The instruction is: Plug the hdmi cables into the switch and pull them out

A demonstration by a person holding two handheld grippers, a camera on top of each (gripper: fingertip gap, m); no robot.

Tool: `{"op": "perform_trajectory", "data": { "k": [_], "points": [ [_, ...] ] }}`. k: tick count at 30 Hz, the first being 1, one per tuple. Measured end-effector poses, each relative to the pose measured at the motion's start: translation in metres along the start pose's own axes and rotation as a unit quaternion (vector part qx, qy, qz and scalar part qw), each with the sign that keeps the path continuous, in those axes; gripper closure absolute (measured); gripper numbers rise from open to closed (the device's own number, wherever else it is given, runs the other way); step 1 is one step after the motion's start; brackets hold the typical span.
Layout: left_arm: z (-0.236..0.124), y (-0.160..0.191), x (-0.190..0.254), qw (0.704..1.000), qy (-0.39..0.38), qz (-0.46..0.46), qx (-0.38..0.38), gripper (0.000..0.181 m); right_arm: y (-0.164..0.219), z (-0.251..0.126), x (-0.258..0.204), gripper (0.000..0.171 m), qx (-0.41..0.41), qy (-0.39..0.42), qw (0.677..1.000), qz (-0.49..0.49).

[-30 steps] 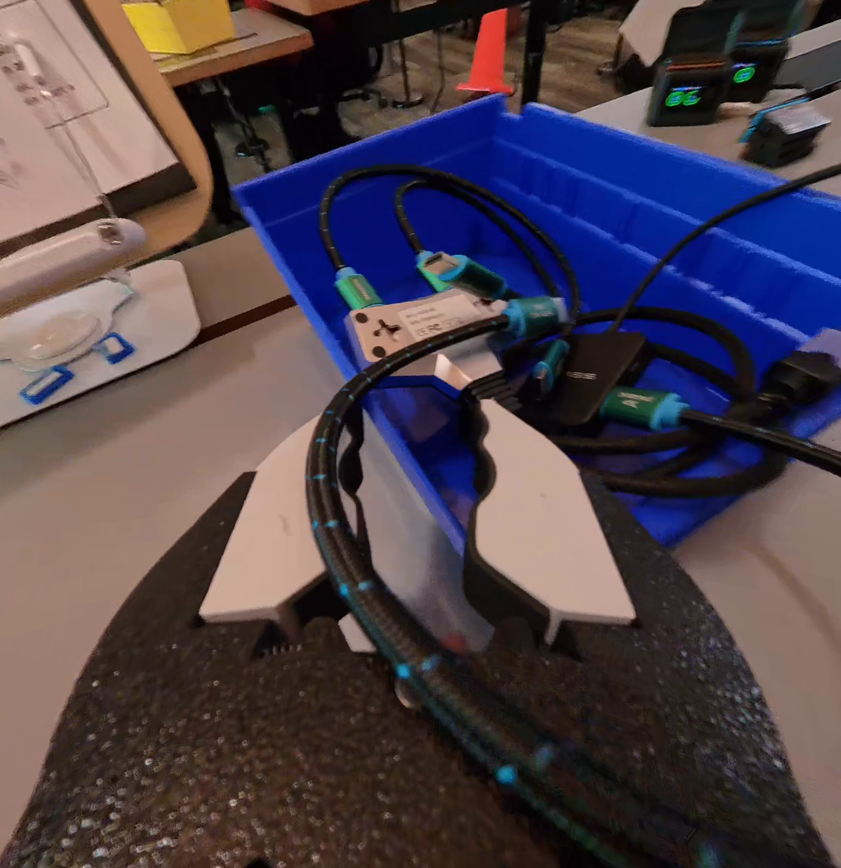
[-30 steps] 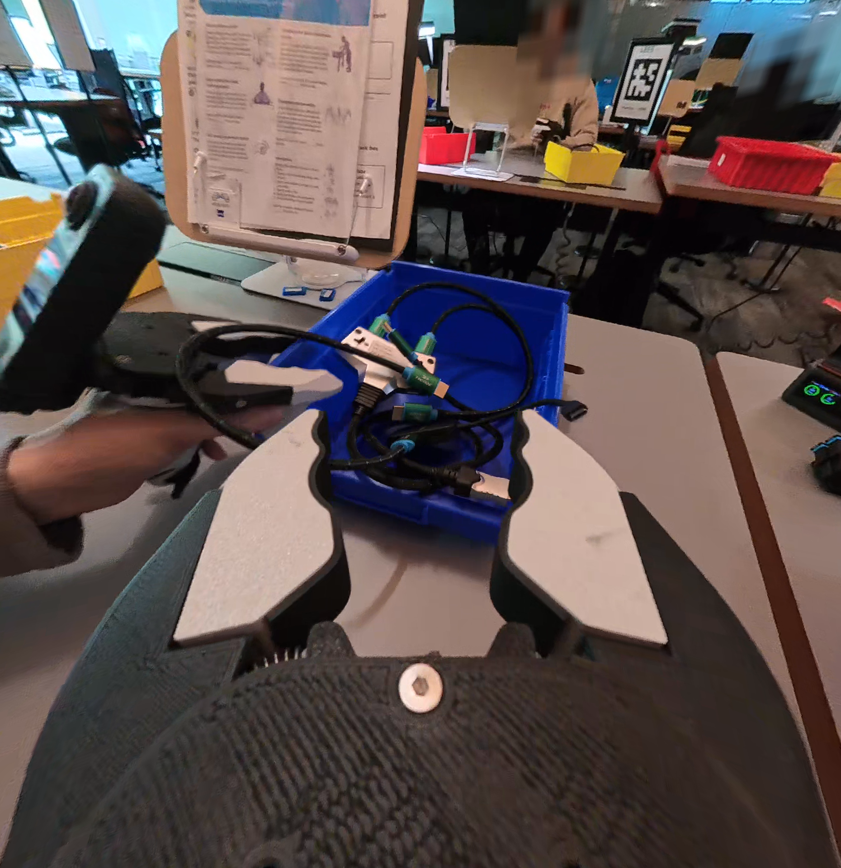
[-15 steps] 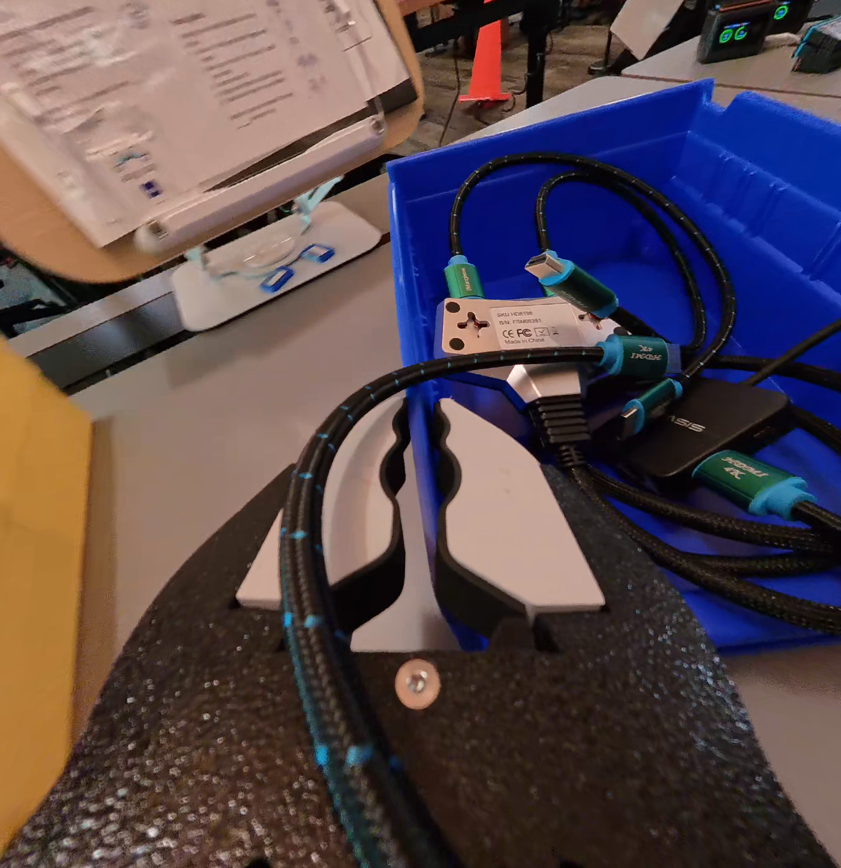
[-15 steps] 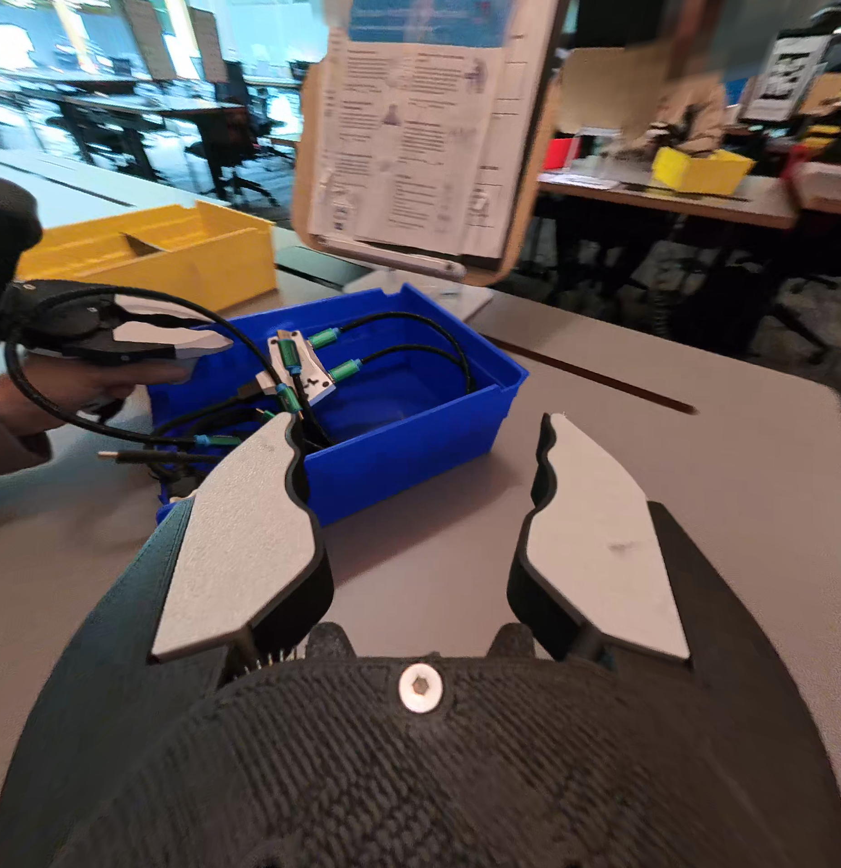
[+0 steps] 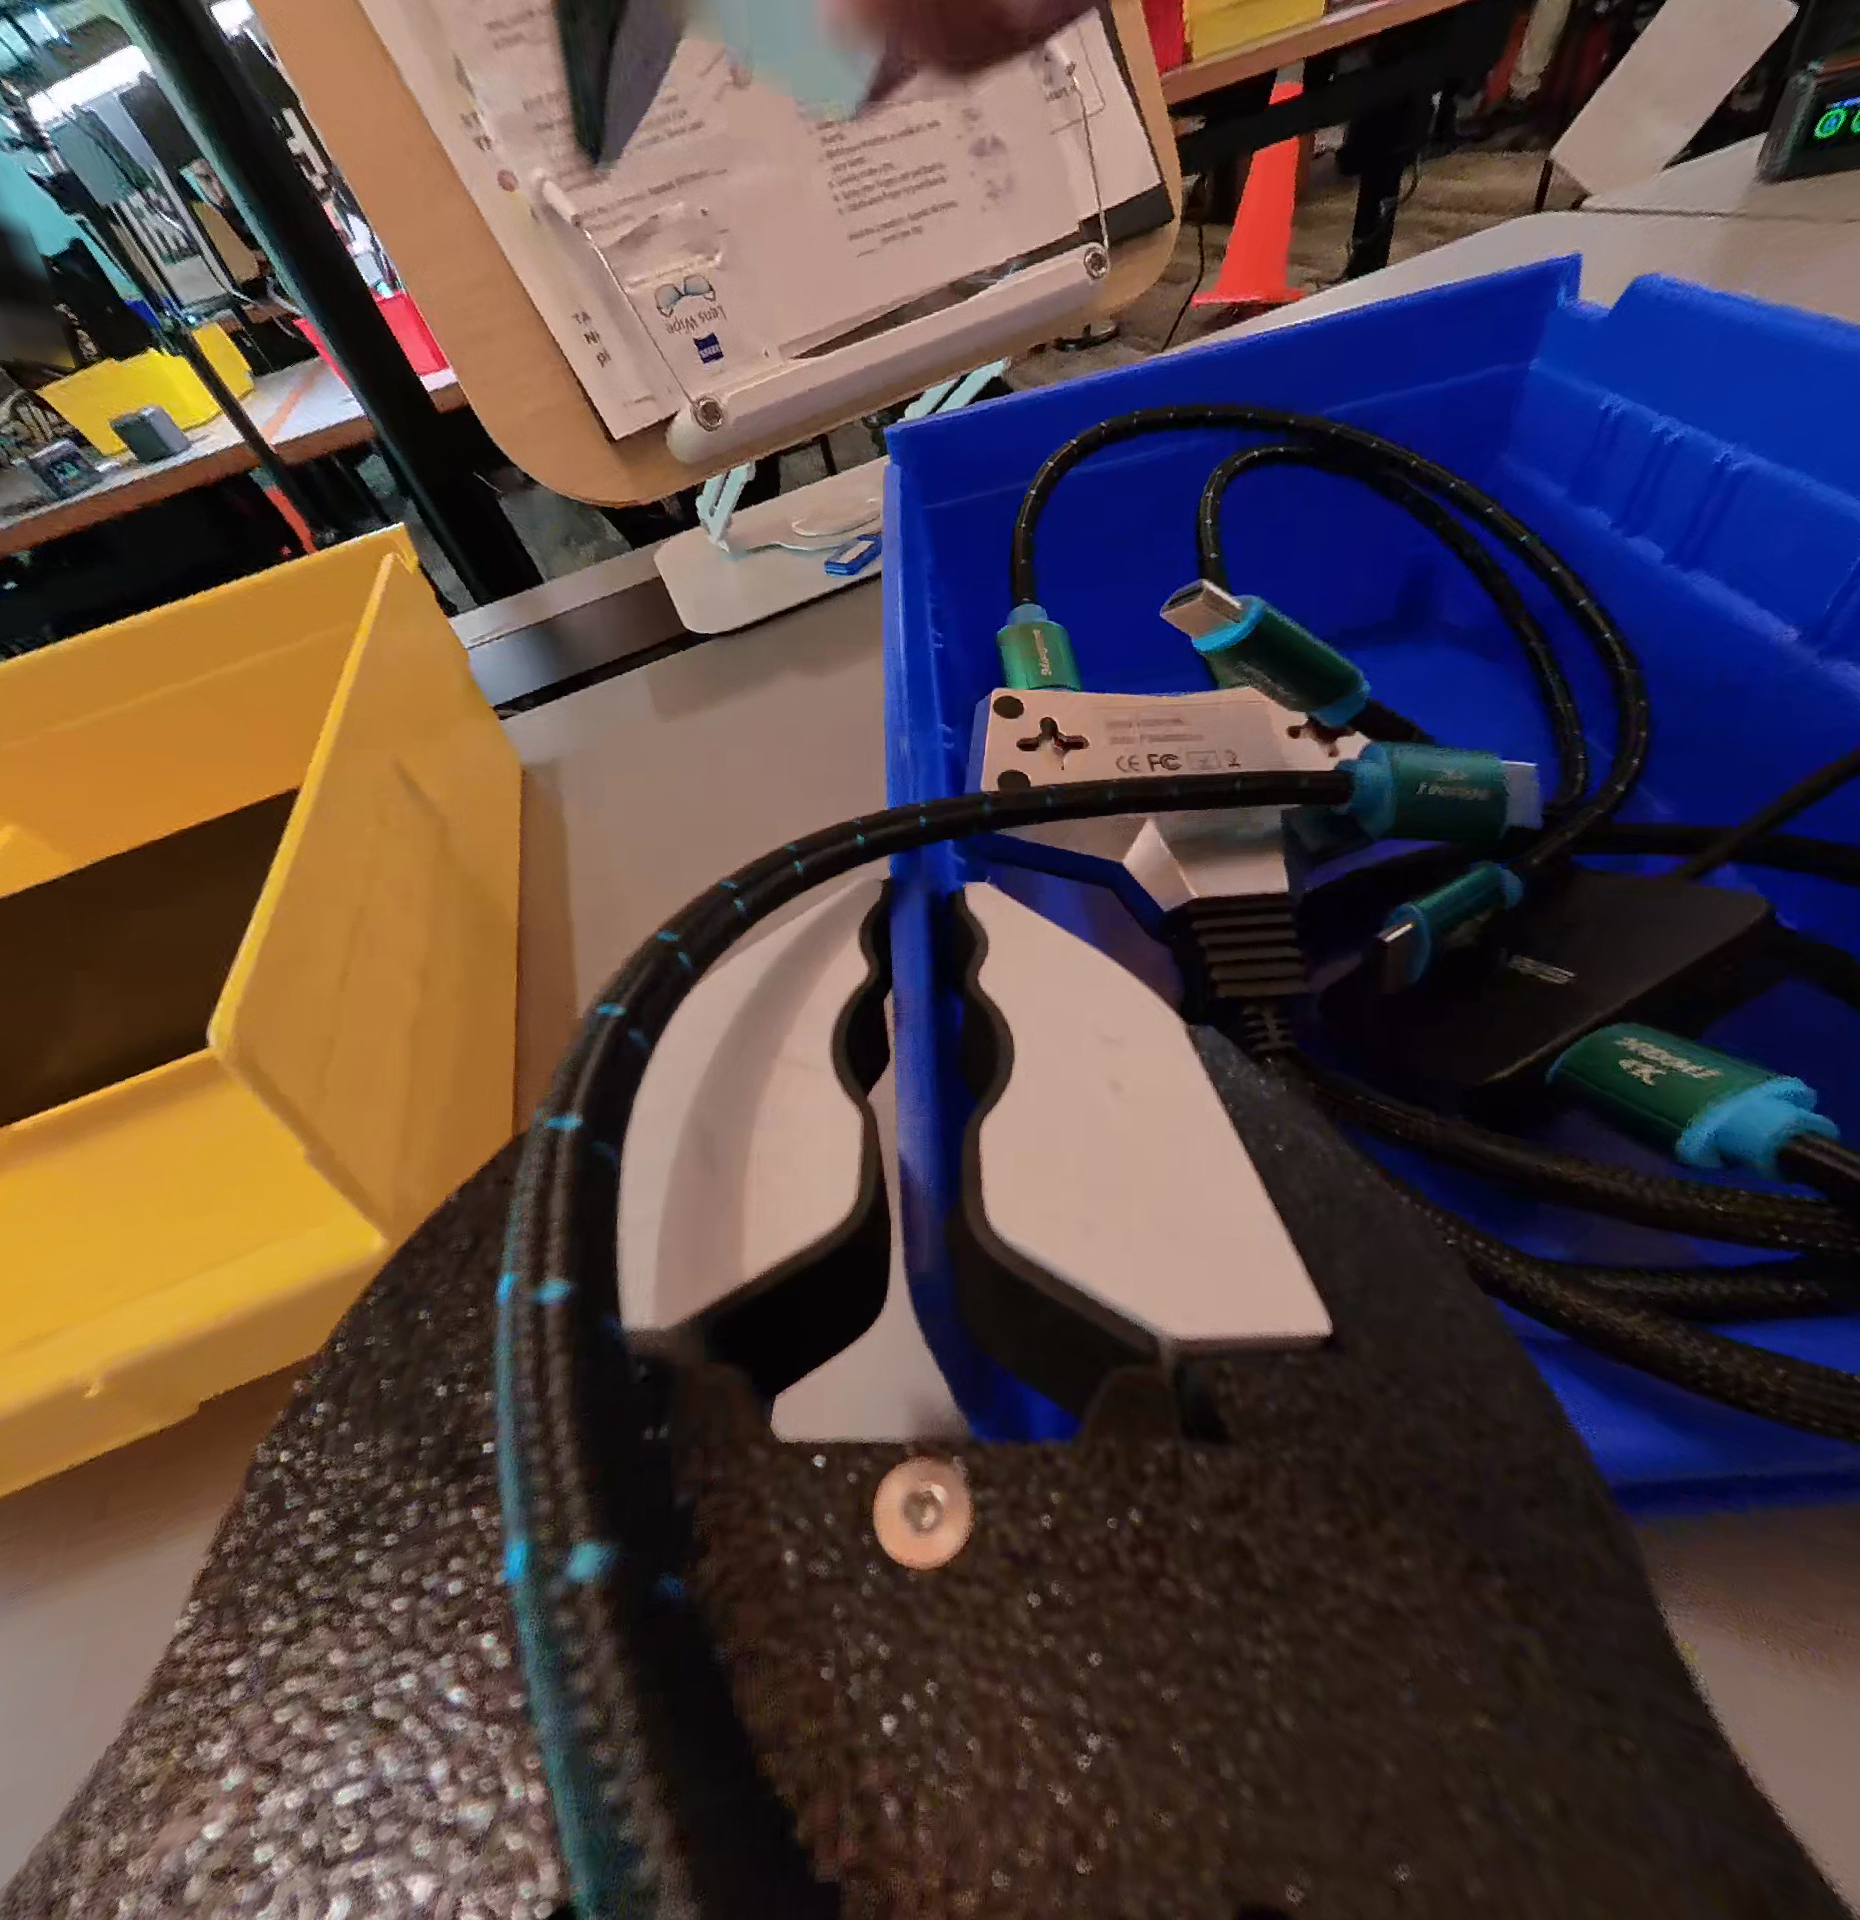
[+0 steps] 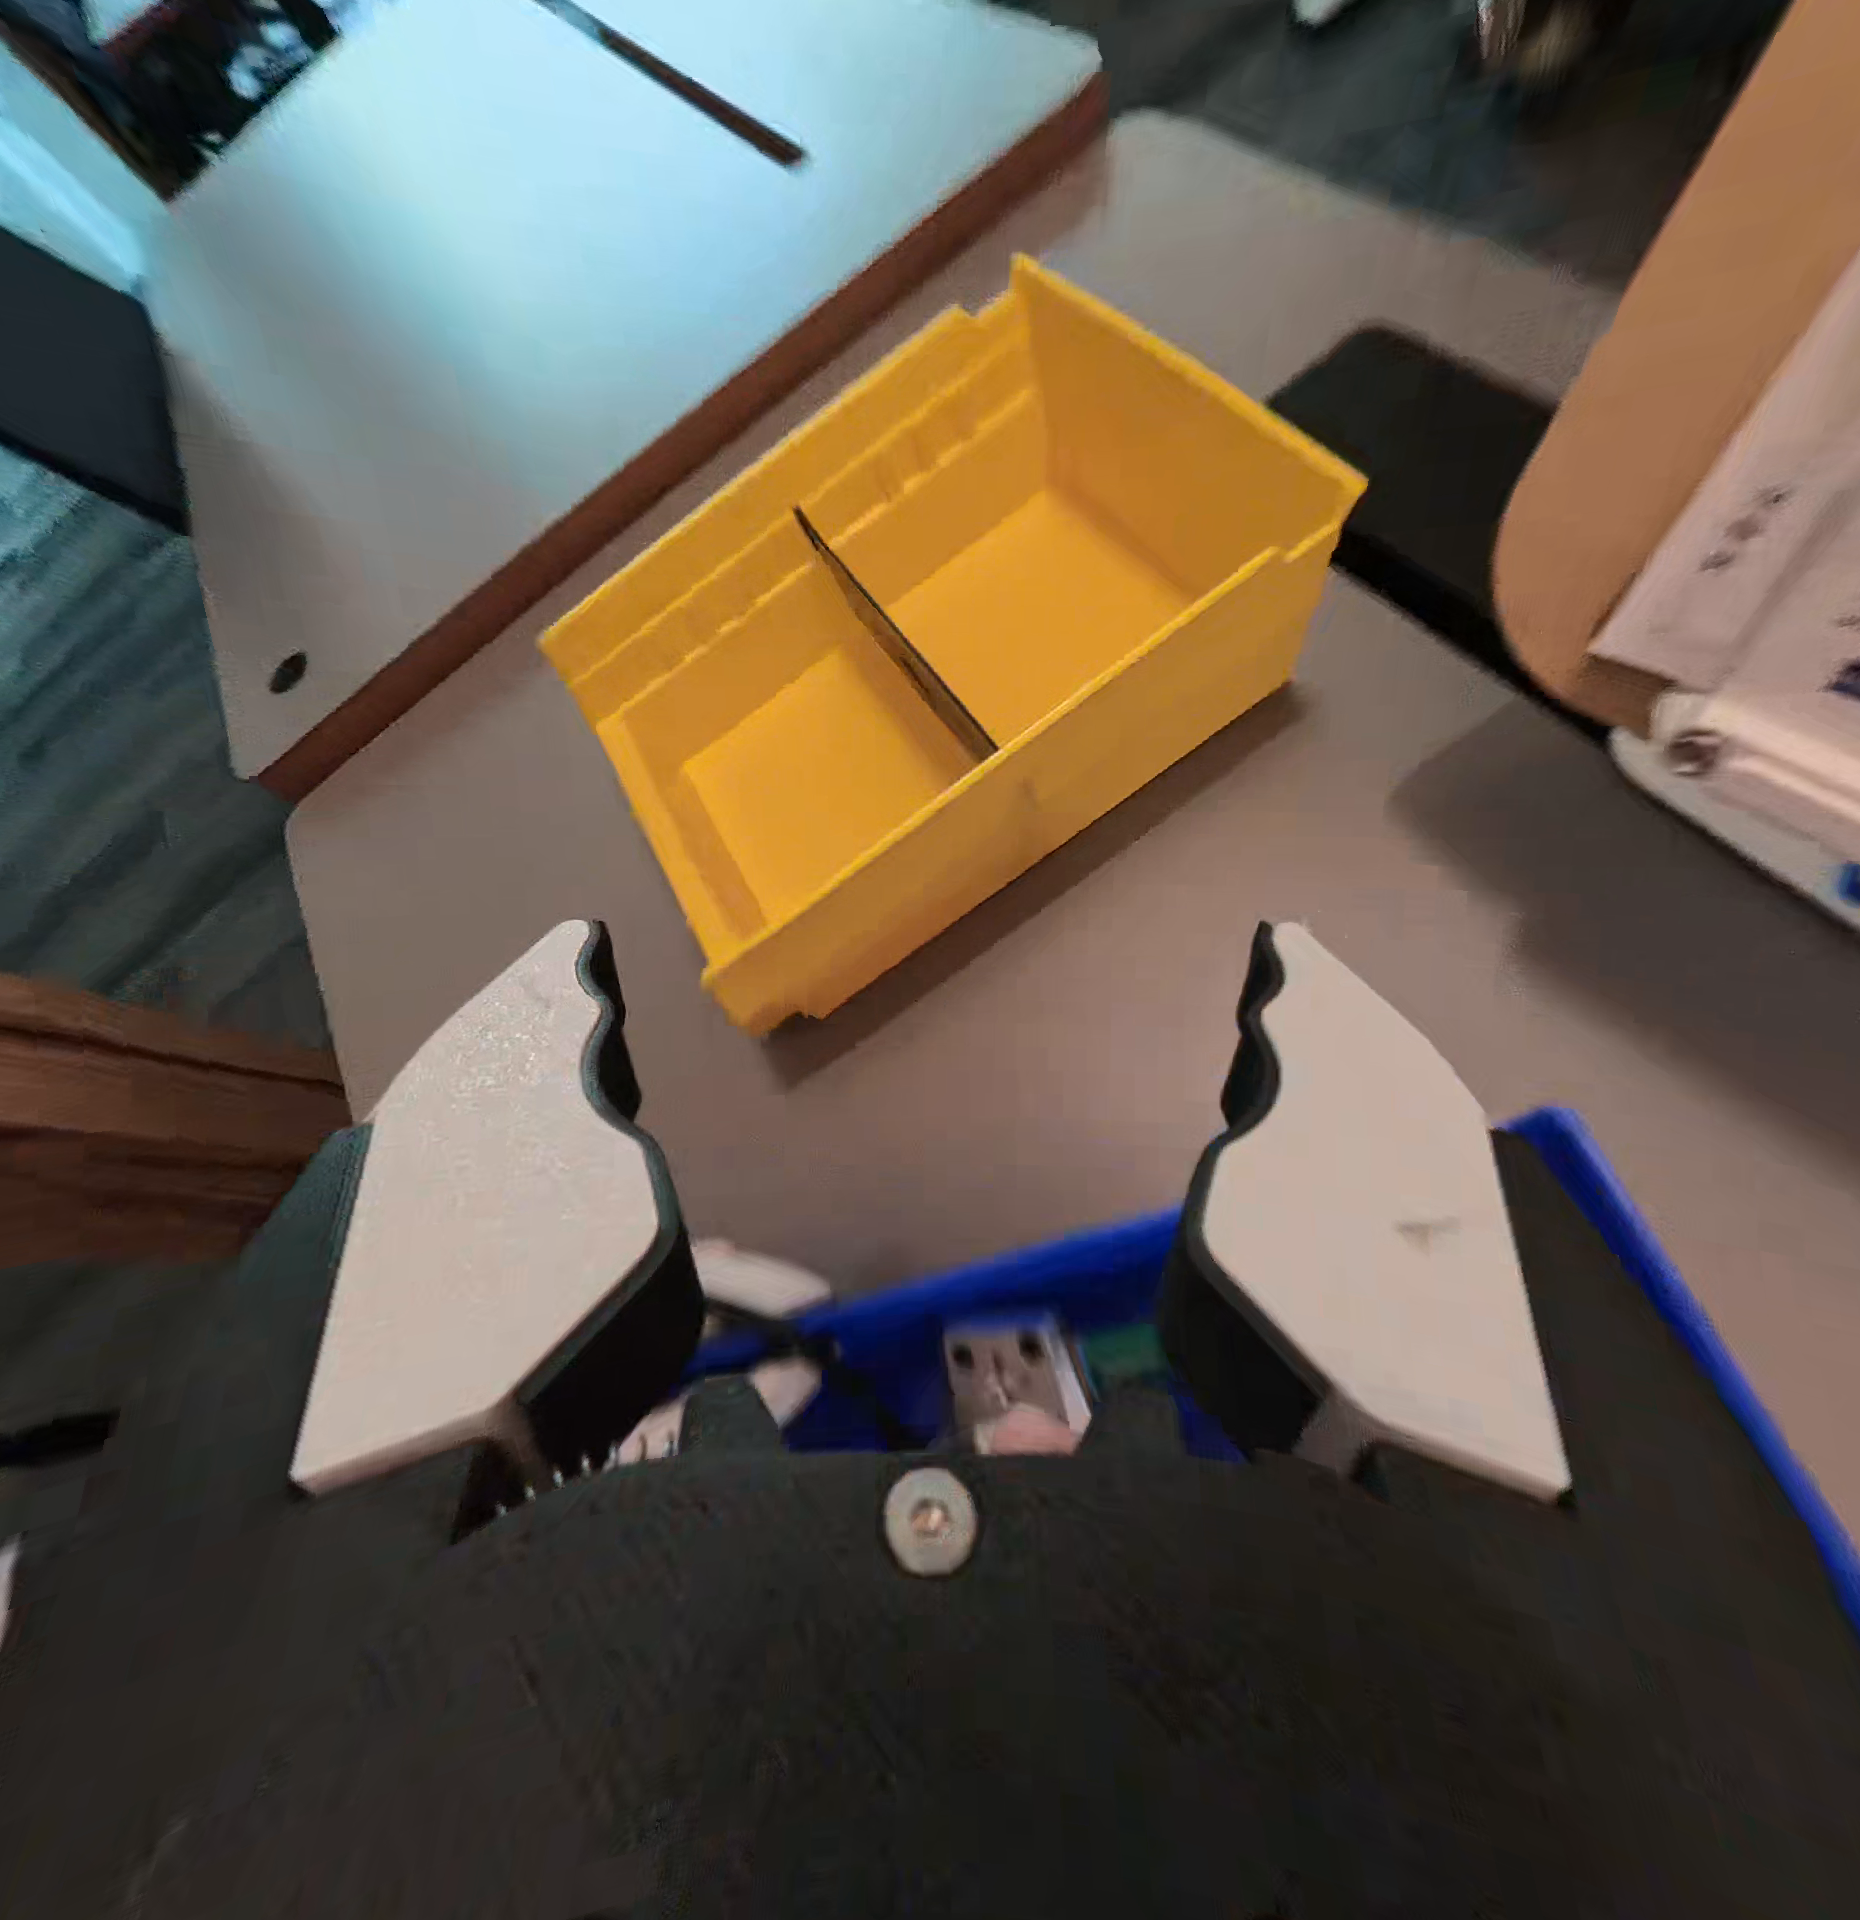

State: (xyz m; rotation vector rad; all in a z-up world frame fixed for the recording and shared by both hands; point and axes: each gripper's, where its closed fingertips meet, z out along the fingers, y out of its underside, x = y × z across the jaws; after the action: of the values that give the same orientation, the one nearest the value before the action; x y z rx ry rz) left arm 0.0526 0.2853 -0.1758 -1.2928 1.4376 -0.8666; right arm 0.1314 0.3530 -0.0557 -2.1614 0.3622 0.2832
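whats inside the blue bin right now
The blue bin holds a silver switch, braided hdmi cables with green plugs and a flat black box. The coiled cables cover much of the bin floor, so anything beneath stays hidden.

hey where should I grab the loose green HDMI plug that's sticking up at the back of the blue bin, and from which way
Probably by its green metal shell, not the cord. The loose HDMI plug angles up and left, its bare tip in the air behind the silver switch. Come down from above with the open right gripper, one finger on each flat side of the shell.
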Motion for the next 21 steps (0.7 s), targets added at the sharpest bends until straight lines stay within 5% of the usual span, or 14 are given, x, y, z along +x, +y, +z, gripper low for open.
{"op": "perform_trajectory", "data": {
  "k": [5,11,13,17,21],
  "points": [
    [-0.008,0.006,-0.018,1.0,-0.011,-0.006,0.014,0.171,0.018,0.106,0.019,0.076,-0.099,0.06,0.989,0.089],
    [-0.012,0.011,-0.04,0.999,-0.022,-0.017,0.03,0.172,0.056,0.187,0.004,0.096,-0.157,0.044,0.972,0.17],
    [-0.013,0.012,-0.043,0.999,-0.021,-0.024,0.03,0.173,0.076,0.204,0.004,0.088,-0.212,0.065,0.965,0.142],
    [-0.014,0.014,-0.05,0.999,-0.019,-0.027,0.029,0.173,0.08,0.213,0.027,0.135,-0.226,0.134,0.955,0.137],
    [-0.016,0.016,-0.056,0.999,-0.018,-0.031,0.029,0.173,0.065,0.214,0.027,0.133,-0.227,0.121,0.955,0.147]
  ]
}}
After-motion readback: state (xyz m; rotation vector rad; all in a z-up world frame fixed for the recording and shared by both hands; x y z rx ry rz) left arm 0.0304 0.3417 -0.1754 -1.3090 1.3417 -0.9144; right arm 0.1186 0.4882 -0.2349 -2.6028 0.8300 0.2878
